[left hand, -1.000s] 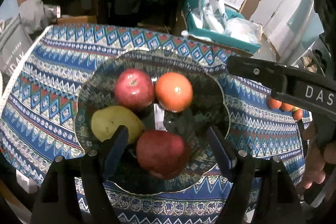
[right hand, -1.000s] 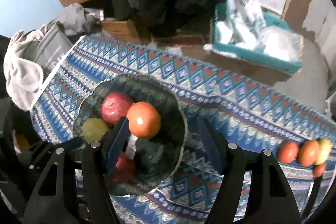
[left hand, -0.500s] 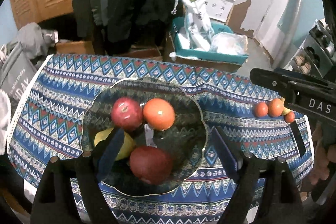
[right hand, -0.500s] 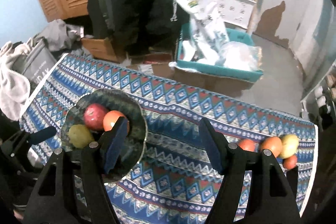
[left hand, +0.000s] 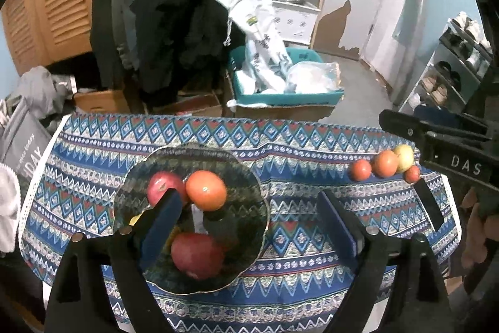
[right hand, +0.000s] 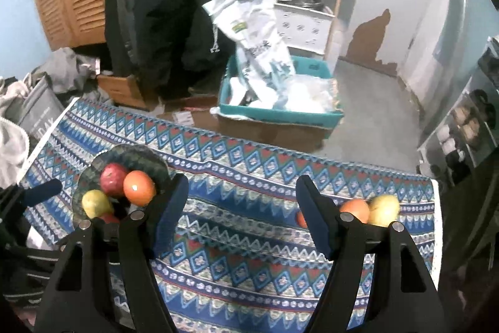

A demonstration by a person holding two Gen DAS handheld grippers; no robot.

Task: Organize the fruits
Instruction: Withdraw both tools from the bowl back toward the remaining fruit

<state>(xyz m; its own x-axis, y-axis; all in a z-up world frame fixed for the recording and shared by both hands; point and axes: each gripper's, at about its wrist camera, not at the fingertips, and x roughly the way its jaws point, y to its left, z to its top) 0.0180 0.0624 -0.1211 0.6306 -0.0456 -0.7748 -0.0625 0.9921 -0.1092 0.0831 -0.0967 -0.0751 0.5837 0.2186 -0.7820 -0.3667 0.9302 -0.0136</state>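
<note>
Both jaws gape empty above the bowl (left hand: 249, 177).

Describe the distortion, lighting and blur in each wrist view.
Left wrist: fisheye bends the patterned tablecloth edge, black vignette at the corners, dim light, a small glare spot on the orange fruit in the glass bowl. Right wrist: same barrel curve, the teal crate slightly soft.
</note>
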